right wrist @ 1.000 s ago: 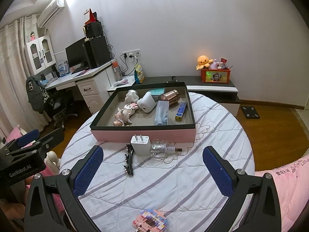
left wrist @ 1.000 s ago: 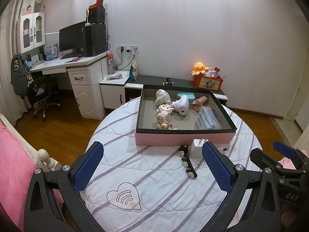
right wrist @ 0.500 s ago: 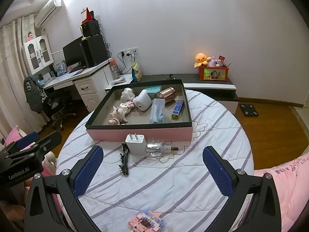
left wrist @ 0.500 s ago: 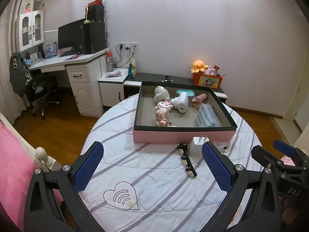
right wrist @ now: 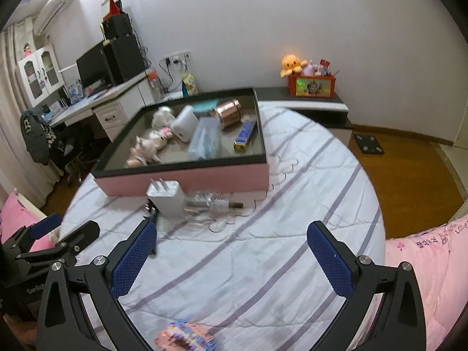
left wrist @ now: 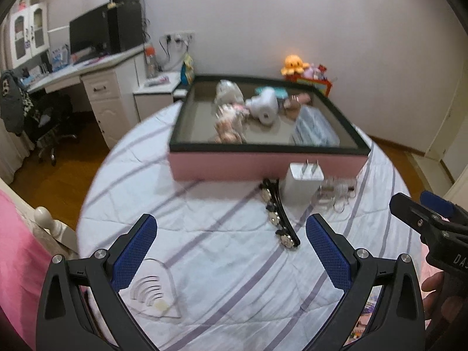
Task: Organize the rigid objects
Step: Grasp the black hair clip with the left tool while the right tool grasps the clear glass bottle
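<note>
A pink box (left wrist: 263,169) (right wrist: 187,180) with a dark rim stands on the round striped table and holds several items: figurines, a white cylinder, a copper cup, a clear packet. Against its front wall lie a white plug charger (left wrist: 301,184) (right wrist: 168,200), a black hair clip (left wrist: 278,216) with flowers, and a clear glass bottle (left wrist: 336,191) (right wrist: 213,204). My left gripper (left wrist: 231,251) is open with nothing between its fingers, just short of the hair clip. Also open and holding nothing, my right gripper (right wrist: 231,251) hovers short of the bottle. A colourful block toy (right wrist: 187,336) lies below the right gripper.
A heart-shaped clear tag (left wrist: 152,292) lies on the tablecloth near the left finger. A desk with a monitor (left wrist: 90,32) stands at the left, a low bench with an orange plush (right wrist: 292,63) at the back. Pink bedding (right wrist: 424,263) borders the table on the right.
Both grippers have moved forward and lower toward the items in front of the pink box, which now looms larger. Both stay open.
</note>
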A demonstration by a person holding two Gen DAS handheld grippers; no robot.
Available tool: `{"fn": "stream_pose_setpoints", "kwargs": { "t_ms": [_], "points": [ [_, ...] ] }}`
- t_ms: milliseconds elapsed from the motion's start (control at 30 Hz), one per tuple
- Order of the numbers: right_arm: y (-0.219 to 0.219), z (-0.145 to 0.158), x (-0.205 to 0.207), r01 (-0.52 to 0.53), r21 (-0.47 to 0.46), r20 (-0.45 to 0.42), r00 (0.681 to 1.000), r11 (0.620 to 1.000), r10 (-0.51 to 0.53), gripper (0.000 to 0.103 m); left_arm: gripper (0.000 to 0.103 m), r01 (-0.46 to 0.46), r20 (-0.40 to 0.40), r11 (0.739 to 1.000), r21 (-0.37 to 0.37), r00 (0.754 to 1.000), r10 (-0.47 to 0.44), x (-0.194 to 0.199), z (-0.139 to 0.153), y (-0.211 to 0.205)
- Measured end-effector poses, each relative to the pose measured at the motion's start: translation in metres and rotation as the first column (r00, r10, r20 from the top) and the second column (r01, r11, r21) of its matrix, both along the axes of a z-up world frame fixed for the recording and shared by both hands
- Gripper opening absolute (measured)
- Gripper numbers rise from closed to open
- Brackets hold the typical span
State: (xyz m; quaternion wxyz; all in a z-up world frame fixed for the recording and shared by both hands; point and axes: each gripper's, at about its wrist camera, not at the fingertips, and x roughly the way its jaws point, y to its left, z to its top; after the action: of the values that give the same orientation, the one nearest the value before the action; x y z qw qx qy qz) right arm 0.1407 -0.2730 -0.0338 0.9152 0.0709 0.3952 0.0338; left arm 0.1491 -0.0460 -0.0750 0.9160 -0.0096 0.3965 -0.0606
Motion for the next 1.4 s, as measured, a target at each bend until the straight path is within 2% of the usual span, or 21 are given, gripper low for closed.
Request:
{"fn": "stream_pose_setpoints", "kwargs": {
  "t_ms": [300, 467, 567, 667, 733, 767, 867, 933, 1067, 1100, 1200, 1300, 1400],
  "points": [
    [-0.005, -0.029, 0.024, 0.0, 0.008, -0.074, 0.997, 1.0, 0.001, 0.103, 0.103, 0.036, -0.122, 0.999, -0.016, 0.992, -0.038, 0.043, -0.045, -0.024],
    [-0.004, -0.039, 0.036, -0.005, 0.011, -0.102, 0.995, 1.0, 0.006, 0.103, 0.095, 0.045, -0.133, 0.999, -0.019, 0.99, -0.047, 0.058, -0.058, -0.027],
    [0.001, -0.043, 0.043, -0.019, 0.009, -0.115, 0.993, 1.0, 0.02, 0.103, 0.085, 0.054, -0.121, 0.998, -0.018, 0.991, -0.056, 0.063, -0.056, -0.023],
    [0.007, -0.047, 0.051, -0.033, 0.008, -0.127, 0.991, 0.999, 0.034, 0.103, 0.06, 0.064, -0.11, 0.998, -0.01, 0.992, -0.065, 0.064, -0.054, -0.015],
    [0.012, -0.05, 0.055, -0.04, 0.006, -0.133, 0.99, 0.999, 0.041, 0.103, 0.039, 0.061, -0.109, 0.998, -0.008, 0.992, -0.061, 0.063, -0.052, -0.006],
    [0.014, -0.051, 0.057, -0.043, 0.006, -0.135, 0.99, 0.999, 0.044, 0.103, 0.036, 0.059, -0.11, 0.998, -0.015, 0.992, -0.06, 0.063, -0.052, -0.001],
    [0.02, -0.056, 0.064, -0.05, 0.0, -0.142, 0.989, 0.999, 0.049, 0.103, 0.035, 0.064, -0.114, 0.997, -0.036, 0.991, -0.067, 0.064, -0.051, 0.005],
    [0.023, -0.06, 0.07, -0.056, -0.002, -0.15, 0.987, 0.998, 0.055, 0.103, 0.045, 0.056, -0.106, 0.998, -0.028, 0.993, -0.059, 0.066, -0.052, 0.003],
    [0.028, -0.069, 0.08, -0.09, -0.04, -0.18, 0.98, 0.995, 0.081, 0.103, 0.048, 0.078, -0.096, 0.997, -0.008, 0.992, -0.079, 0.068, -0.053, -0.007],
    [0.028, -0.07, 0.08, -0.088, -0.058, -0.178, 0.981, 0.994, 0.076, 0.101, 0.044, 0.076, -0.097, 0.997, -0.019, 0.992, -0.078, 0.068, -0.053, -0.005],
    [0.017, -0.067, 0.079, -0.066, -0.038, -0.164, 0.985, 0.997, 0.059, 0.09, 0.029, 0.064, -0.101, 0.997, -0.041, 0.992, -0.068, 0.068, -0.052, 0.004],
    [0.013, -0.065, 0.077, -0.058, -0.041, -0.159, 0.986, 0.997, 0.051, 0.082, 0.028, 0.064, -0.104, 0.997, -0.044, 0.992, -0.068, 0.067, -0.052, 0.007],
    [0.02, -0.069, 0.08, -0.069, -0.076, -0.159, 0.986, 0.995, 0.056, 0.081, 0.028, 0.057, -0.098, 0.998, -0.032, 0.993, -0.06, 0.068, -0.053, 0.002]
  ]
}}
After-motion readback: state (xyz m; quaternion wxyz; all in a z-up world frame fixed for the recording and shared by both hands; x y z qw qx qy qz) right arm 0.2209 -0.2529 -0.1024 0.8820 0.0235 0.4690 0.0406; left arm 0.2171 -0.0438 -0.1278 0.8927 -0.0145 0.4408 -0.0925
